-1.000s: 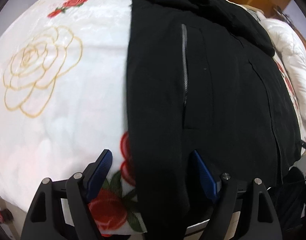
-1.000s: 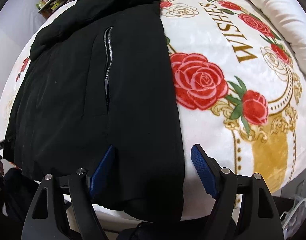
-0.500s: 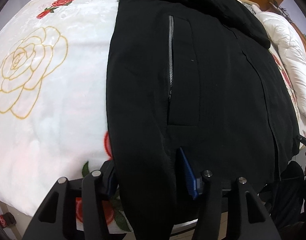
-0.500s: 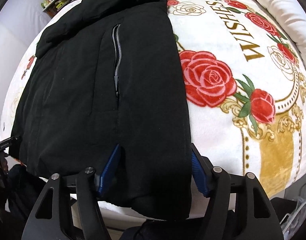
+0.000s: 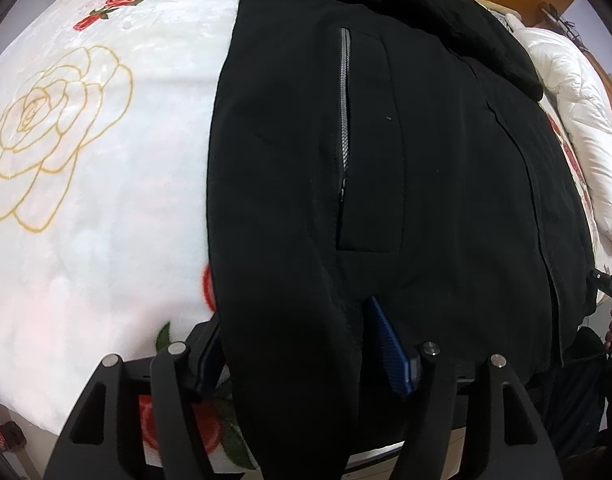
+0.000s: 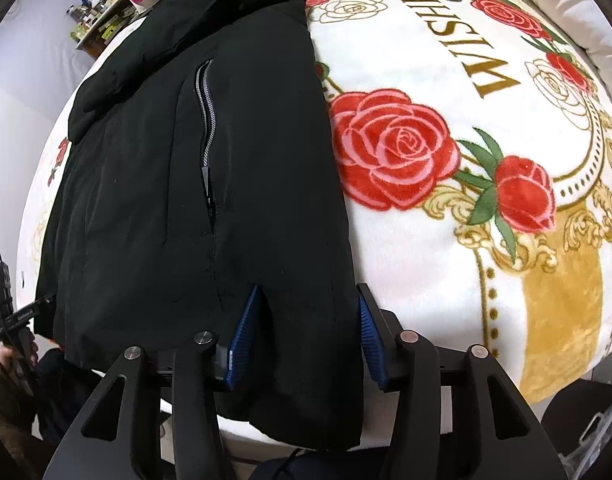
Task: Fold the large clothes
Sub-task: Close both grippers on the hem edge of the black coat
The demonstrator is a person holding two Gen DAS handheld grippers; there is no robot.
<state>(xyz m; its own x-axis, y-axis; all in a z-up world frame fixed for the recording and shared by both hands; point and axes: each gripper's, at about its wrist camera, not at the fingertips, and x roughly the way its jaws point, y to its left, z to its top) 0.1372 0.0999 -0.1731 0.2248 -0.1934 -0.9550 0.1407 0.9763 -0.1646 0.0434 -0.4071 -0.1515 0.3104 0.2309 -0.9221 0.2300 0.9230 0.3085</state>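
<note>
**Black jacket, laid flat on bed, both hem corners in grippers**

Item: black jacket (image 5: pixel 405 168), large, with a zip pocket (image 5: pixel 344 112) on each front panel and a central front closure (image 5: pixel 521 152) running its length. It lies front-up on a bed covered by a white blanket (image 5: pixel 98 208) printed with red and gold roses and the gold word "WISHES" (image 6: pixel 473 44).

Orientation: long axis runs from the near bed edge away toward the far side. The hem is at the near edge, partly hanging over it; the collar or hood end (image 6: pixel 210 12) lies farthest from the cameras. Both pocket zips run roughly along the same axis.

Left gripper (image 5: pixel 294 344): jaws have just eased apart a little. A fold of the jacket's hem at its outer side edge fills the space between them; the blue pad (image 5: pixel 385 344) on one side lies against the fabric, the other is mostly hidden beneath it. Whether the pads press the cloth cannot be told.

Right gripper (image 6: pixel 306 332): jaws have just been closing. The opposite hem corner sits between its two blue pads (image 6: pixel 244 336), both pushed into the cloth, which bunches between them.

Surroundings: a white quilt (image 5: pixel 577 128) along the far side of the bed; a cluttered shelf (image 6: pixel 110 12) beyond the collar end; a person's sleeve (image 6: pixel 2 384) holding the other tool at the frame edge.
</note>
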